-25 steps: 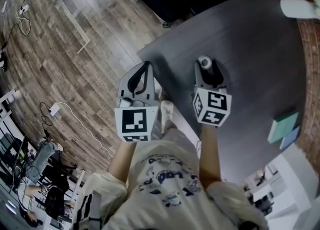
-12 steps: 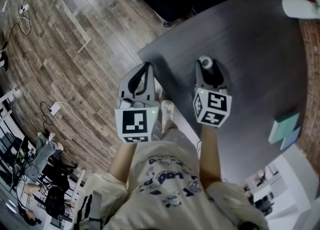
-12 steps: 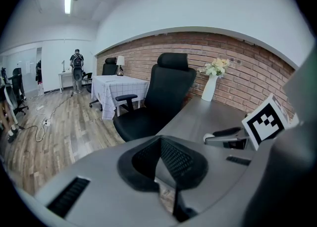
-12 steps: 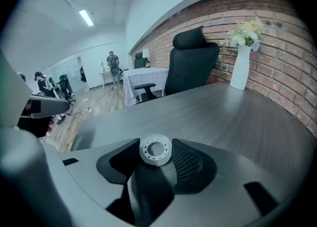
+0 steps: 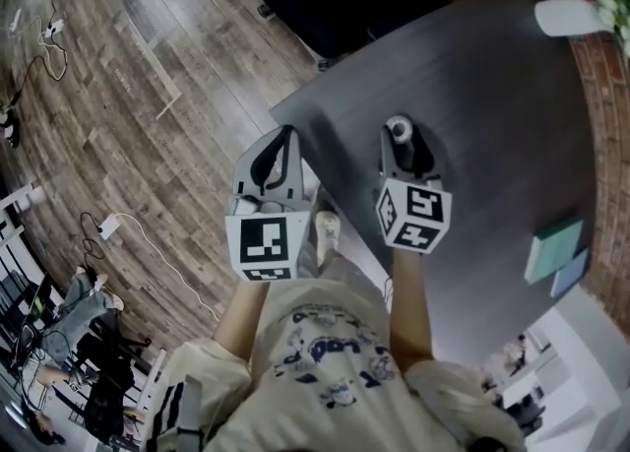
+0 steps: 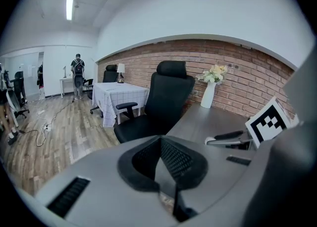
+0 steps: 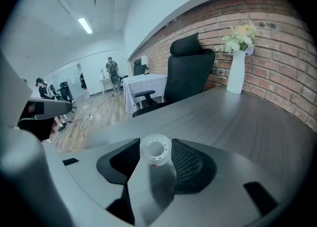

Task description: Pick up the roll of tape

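A small white roll of tape (image 7: 156, 151) sits upright between the tips of my right gripper (image 7: 156, 158), touching both pads, so the jaws are shut on it. In the head view the roll (image 5: 399, 127) shows at the tip of the right gripper (image 5: 400, 137), over the dark grey table (image 5: 492, 115). My left gripper (image 5: 287, 133) hovers at the table's near left edge. Its jaws meet at the tip with nothing between them, as the left gripper view (image 6: 159, 141) also shows.
A white vase with flowers (image 5: 571, 15) stands at the table's far end by the brick wall. Green and blue pads (image 5: 556, 253) lie at the right edge. A black office chair (image 6: 163, 100) stands beyond the table. Cables (image 5: 138, 228) run across the wooden floor.
Both grippers stay almost where they were, the right one still on the roll. The head view has shifted slightly, so the table sits a little differently in the picture.
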{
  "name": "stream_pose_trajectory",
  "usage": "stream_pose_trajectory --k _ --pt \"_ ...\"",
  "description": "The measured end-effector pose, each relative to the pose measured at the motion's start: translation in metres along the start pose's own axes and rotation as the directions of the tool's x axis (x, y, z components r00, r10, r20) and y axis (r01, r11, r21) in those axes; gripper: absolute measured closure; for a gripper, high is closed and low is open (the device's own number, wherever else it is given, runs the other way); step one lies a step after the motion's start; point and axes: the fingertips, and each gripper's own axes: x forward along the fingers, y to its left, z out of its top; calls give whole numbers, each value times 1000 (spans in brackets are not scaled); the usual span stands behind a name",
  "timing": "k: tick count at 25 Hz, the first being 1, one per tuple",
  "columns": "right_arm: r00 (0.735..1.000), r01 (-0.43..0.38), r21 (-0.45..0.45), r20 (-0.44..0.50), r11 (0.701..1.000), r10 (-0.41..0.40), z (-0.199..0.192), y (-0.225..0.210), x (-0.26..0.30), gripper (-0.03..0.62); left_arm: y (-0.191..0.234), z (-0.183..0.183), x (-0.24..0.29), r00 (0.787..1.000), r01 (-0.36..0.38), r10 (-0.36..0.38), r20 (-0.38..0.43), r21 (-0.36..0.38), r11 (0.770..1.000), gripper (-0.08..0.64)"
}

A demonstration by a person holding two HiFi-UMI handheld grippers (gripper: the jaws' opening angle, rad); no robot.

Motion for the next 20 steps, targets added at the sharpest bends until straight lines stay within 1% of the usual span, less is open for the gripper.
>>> stream_pose_trajectory --k 3,6,8,10,14,20 --pt "999 7 -2 31 1000 -7 15 0 -13 397 -2 17 -7 999 -5 5 39 3 1000 558" --pt "999 10 -2 47 1000 -10 31 5 -38 396 -4 38 -27 998 -9 9 65 4 1000 559" --pt "996 11 5 86 1000 -11 51 7 -55 397 -4 57 -39 995 -11 10 102 11 1000 559" --pt "991 16 -1 136 1000 -16 70 7 -69 396 -6 74 -49 990 -14 11 144 20 1000 559" --pt "979 35 -44 203 998 -25 95 5 -97 396 -14 101 -69 978 -21 13 210 34 999 558" --pt "954 46 -64 299 997 -24 126 13 -137 396 -19 135 -102 954 -36 19 301 49 998 558"
